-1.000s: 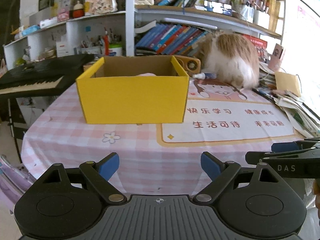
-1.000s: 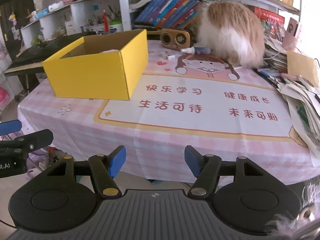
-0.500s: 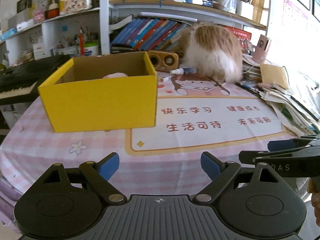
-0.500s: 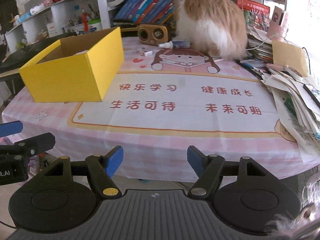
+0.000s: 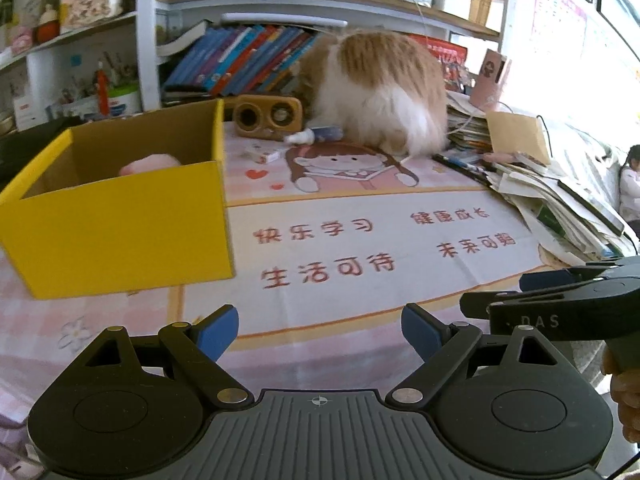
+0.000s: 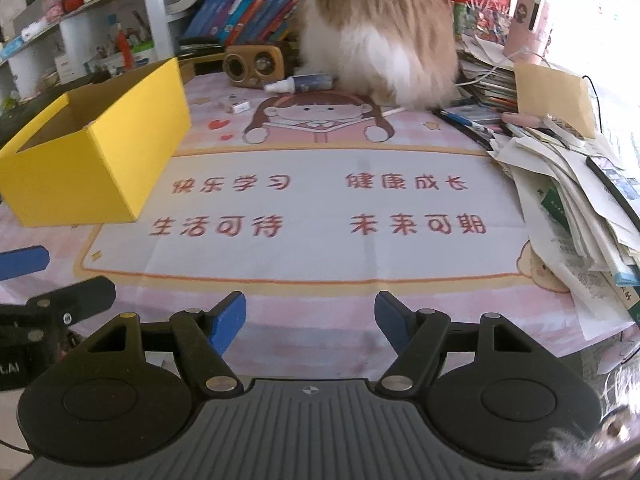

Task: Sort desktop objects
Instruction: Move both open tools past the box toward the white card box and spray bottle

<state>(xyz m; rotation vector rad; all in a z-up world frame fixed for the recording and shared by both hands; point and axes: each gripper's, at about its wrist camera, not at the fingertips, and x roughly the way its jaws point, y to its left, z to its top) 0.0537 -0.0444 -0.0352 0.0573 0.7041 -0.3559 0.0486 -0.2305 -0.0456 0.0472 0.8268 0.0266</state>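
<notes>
- Now both grippers have swung rightward across the near edge of the table (image 6: 320,312), so the yellow box (image 5: 120,232) that sat ahead of the left gripper (image 5: 320,332) a second ago lies off to its left.
- The left gripper's fingers (image 5: 218,330) stand spread with nothing between them; the right gripper (image 6: 311,320) has widened a little and is also empty.
- That suggests a fresh pick is starting, probably among the far items.
- The printed mat (image 6: 312,208) ahead is bare, giving open room for the reach.
- Beyond it lie a small white box (image 6: 236,105), a dropper bottle (image 6: 304,82) and a pen (image 6: 460,118).
- A cat (image 6: 380,36) sits touching the bottle, and a paper stack (image 6: 580,200) crowds the right edge.
</notes>
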